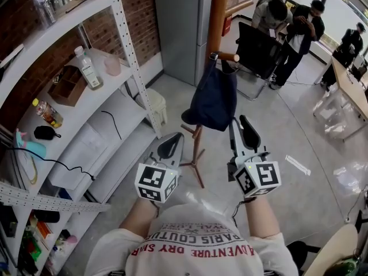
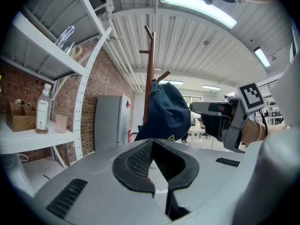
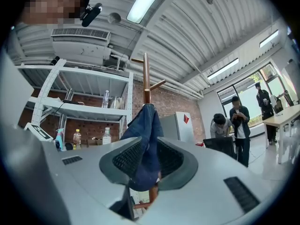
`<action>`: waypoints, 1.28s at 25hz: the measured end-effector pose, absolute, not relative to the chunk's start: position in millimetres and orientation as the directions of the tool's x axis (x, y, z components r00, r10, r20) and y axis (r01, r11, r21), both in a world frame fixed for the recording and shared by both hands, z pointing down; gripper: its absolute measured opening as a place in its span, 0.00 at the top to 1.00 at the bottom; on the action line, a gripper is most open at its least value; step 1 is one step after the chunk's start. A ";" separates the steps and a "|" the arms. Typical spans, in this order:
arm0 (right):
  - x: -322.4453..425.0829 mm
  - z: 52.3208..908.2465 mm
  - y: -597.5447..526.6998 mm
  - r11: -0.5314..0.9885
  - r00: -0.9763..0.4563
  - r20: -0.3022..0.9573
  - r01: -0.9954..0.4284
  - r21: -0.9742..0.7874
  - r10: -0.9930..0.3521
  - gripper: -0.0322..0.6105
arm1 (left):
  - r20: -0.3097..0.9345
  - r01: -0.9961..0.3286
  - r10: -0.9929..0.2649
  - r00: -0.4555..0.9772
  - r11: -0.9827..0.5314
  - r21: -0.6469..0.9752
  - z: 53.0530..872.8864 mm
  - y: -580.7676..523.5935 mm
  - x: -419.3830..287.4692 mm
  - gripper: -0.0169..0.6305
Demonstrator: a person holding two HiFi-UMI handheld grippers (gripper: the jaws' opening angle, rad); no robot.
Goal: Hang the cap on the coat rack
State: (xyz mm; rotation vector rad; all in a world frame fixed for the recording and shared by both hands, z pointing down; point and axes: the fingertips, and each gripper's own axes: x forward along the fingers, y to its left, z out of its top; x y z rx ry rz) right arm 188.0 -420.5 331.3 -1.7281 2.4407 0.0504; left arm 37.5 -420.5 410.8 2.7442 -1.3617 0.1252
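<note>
Nearest, at 7 o'clock, the left gripper [image 1: 170,148] sat closed and empty, seemingly standing by. The right gripper [image 1: 241,132] held its jaws apart with the cap's [image 1: 214,99] lower edge between them, unpinched. It likely needed no grip because the cap hung from a peg [image 1: 229,56] of the coat rack [image 1: 217,16] at 12 o'clock.

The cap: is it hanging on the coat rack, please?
On: the cap hangs from a peg of the coat rack.
</note>
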 end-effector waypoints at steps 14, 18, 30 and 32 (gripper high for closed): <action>193.2 400.5 -406.3 0.237 -0.240 0.018 -0.965 -0.115 -0.971 0.93 | 0.105 -0.787 -0.780 0.616 -0.616 0.041 415.5 -419.8 42.7 0.96; 190.0 404.7 -406.6 0.238 -0.242 0.028 -0.966 -0.102 -0.970 0.93 | 0.111 -0.784 -0.777 0.619 -0.619 0.041 418.5 -419.7 43.6 0.96; 185.6 400.6 -407.3 0.260 -0.263 0.021 -0.961 -0.095 -0.964 0.93 | 0.120 -0.784 -0.776 0.620 -0.619 0.045 423.5 -421.6 45.0 0.96; 186.0 398.6 -407.5 0.260 -0.263 0.017 -0.961 -0.092 -0.965 0.93 | 0.119 -0.784 -0.776 0.620 -0.619 0.045 422.8 -422.0 45.9 0.96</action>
